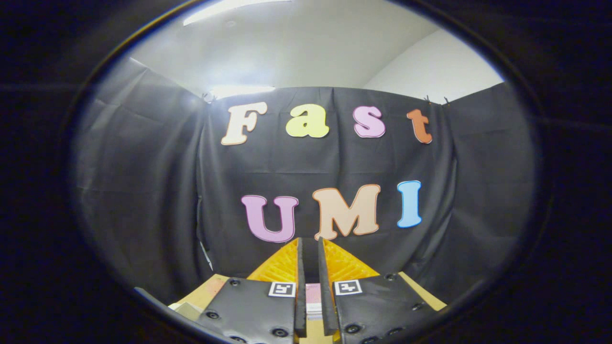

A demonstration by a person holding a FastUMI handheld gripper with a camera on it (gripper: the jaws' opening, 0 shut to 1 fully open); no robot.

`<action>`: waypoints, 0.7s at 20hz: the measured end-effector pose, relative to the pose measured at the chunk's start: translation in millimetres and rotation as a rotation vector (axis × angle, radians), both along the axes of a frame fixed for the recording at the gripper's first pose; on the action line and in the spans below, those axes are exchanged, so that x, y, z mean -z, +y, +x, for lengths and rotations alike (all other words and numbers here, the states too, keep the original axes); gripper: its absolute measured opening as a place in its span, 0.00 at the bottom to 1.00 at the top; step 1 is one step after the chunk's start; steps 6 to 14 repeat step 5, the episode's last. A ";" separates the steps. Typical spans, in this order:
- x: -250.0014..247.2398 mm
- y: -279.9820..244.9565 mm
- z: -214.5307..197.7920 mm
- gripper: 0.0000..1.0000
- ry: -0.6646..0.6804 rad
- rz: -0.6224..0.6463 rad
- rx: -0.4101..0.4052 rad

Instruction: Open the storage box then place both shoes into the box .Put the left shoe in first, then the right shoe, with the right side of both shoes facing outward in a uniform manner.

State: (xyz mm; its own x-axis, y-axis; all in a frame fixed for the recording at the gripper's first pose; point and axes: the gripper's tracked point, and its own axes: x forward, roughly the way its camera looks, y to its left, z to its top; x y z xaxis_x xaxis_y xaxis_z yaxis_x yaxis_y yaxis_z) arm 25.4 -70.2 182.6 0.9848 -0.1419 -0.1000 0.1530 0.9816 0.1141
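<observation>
My gripper (311, 241) is raised and points at the booth's black cloth wall (143, 191), well above the table. Its two fingers (301, 286) stand close together with only a thin slit between them, and nothing is held there. Low down through that slit shows a small pink and white patch (313, 298) lying on the table under the fingers; I cannot tell what it is.
A light wooden table top (423, 291) shows on both sides of the fingers. A pale object's corner (184, 308) lies at the table's near left. The cloth wall closes off the back and both sides, with a white ceiling (311, 52) above.
</observation>
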 end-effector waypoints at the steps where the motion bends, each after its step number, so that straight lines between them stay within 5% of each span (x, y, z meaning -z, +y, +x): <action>1: -0.7 0.1 -2.2 0.15 0.003 0.002 0.001; 14: -3.1 -4.1 -9.3 0.15 0.008 0.005 0.031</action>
